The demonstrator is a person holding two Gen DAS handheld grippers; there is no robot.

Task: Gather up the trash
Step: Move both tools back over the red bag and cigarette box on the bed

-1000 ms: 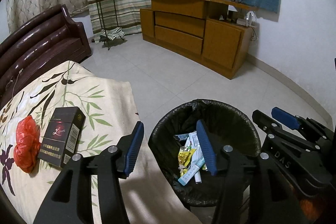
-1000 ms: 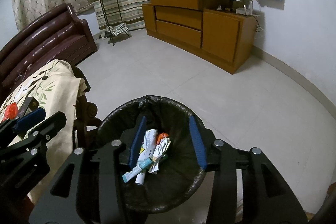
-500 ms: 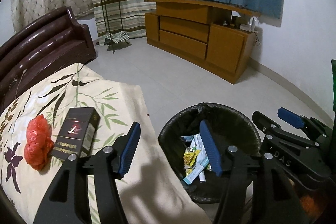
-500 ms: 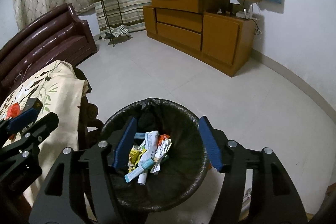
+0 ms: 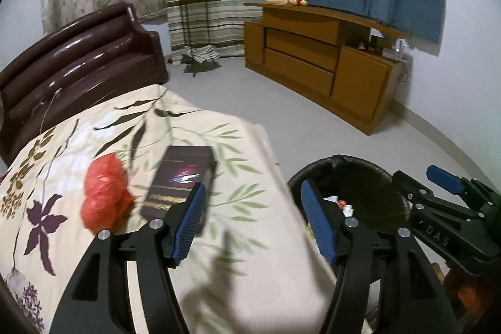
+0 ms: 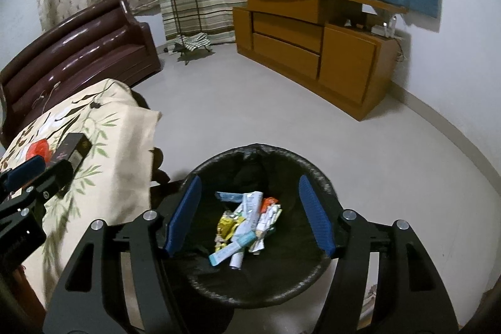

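— On the floral-cloth table [image 5: 94, 146], where did the trash lie?
— Crumpled red plastic bag [image 5: 105, 196] beside a stiff, light dark cardboard box [image 5: 181, 180]; the left tool [image 5: 250, 218] gaped empty. Pinching the box's long sides looked best.

My left wrist camera looks forward and down over the cloth [image 5: 94, 146], with the bin [image 5: 369, 177] at lower right. My right wrist camera sits close above the bin [image 6: 260, 280]. Both views share bin, cloth, sofa [image 5: 78, 58] and cabinet [image 6: 313, 33].
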